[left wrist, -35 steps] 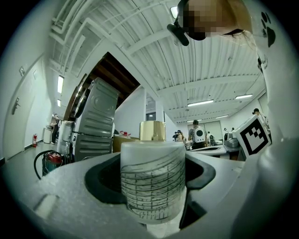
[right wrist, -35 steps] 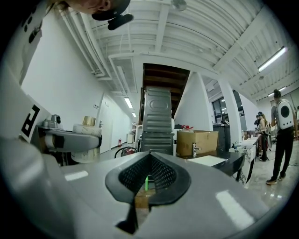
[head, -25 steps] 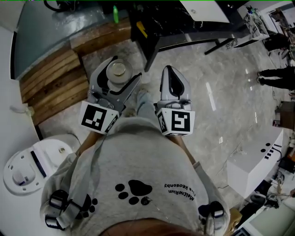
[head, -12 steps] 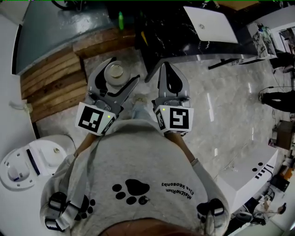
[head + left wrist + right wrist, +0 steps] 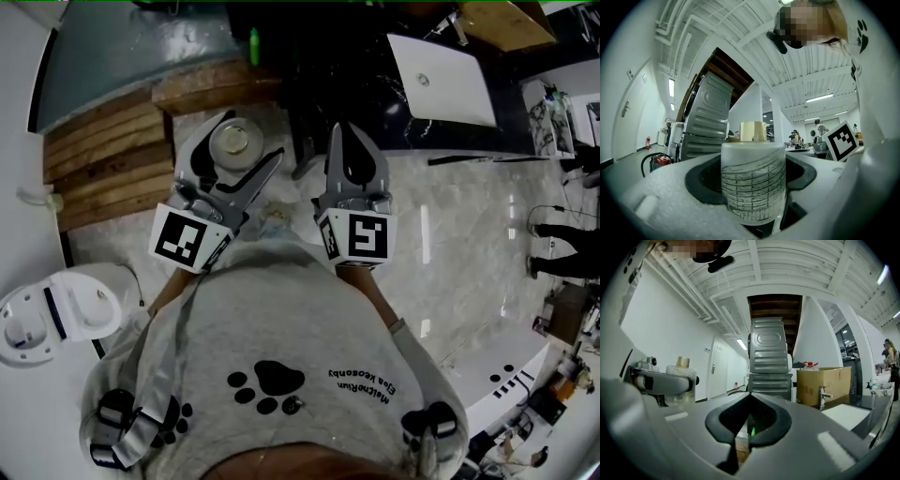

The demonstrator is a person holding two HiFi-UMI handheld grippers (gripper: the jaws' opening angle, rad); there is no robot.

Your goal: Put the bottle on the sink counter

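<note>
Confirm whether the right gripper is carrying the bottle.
No, the right gripper has its jaws together and empty; the bottle sits in the left gripper.

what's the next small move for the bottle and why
Probably carry the bottle forward and right to the dark counter around the white sink: the left tool grips it upright over the floor, with that counter ahead.
</note>
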